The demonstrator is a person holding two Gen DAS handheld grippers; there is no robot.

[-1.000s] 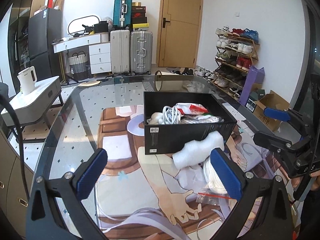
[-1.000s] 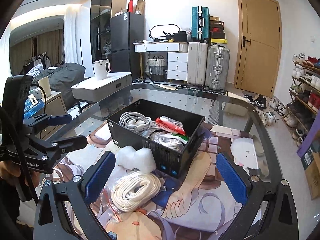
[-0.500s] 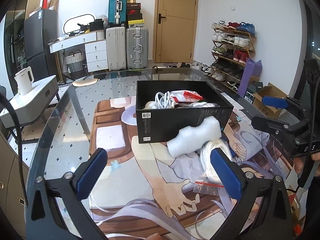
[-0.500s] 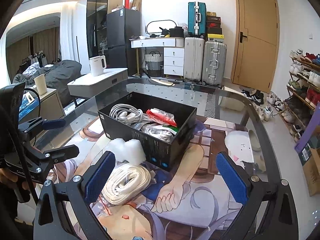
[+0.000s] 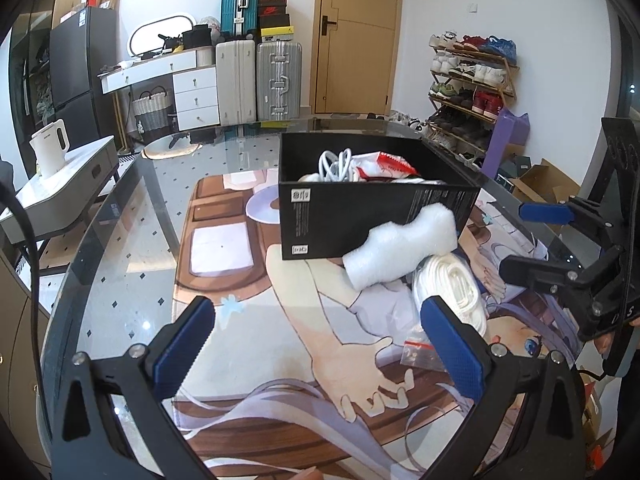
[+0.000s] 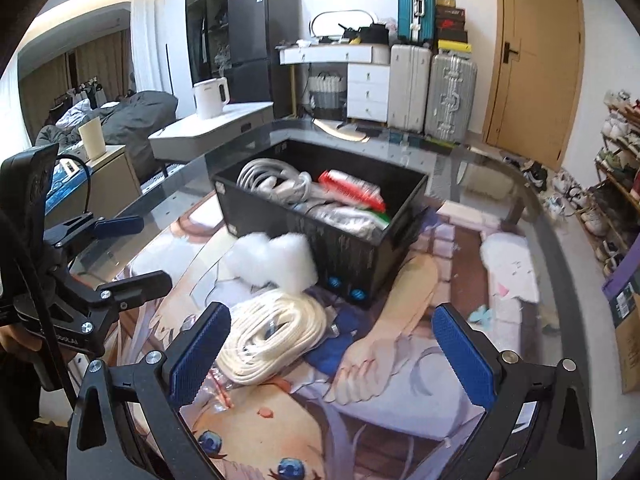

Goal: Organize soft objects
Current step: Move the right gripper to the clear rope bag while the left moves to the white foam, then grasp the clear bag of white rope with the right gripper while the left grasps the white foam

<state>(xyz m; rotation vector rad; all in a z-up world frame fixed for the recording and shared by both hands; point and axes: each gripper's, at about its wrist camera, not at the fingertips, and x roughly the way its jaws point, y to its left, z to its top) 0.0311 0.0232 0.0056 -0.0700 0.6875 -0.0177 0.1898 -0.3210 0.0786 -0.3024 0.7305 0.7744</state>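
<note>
A black box stands on the printed mat, holding white cables and a red and white packet. A white foam piece leans against the box. A bagged coil of white rope lies beside the foam. My left gripper is open and empty above the mat, short of the foam. My right gripper is open and empty, just behind the rope coil. Each gripper shows in the other's view.
The mat covers a round glass table. A small plastic bag with a red strip lies near the rope. A white pad lies at the mat's right. Suitcases, a shoe rack and a side cabinet with a kettle stand beyond the table.
Both grippers have moved closer to the foam and rope, so the box and soft things look larger. The objects on the table have not moved.
</note>
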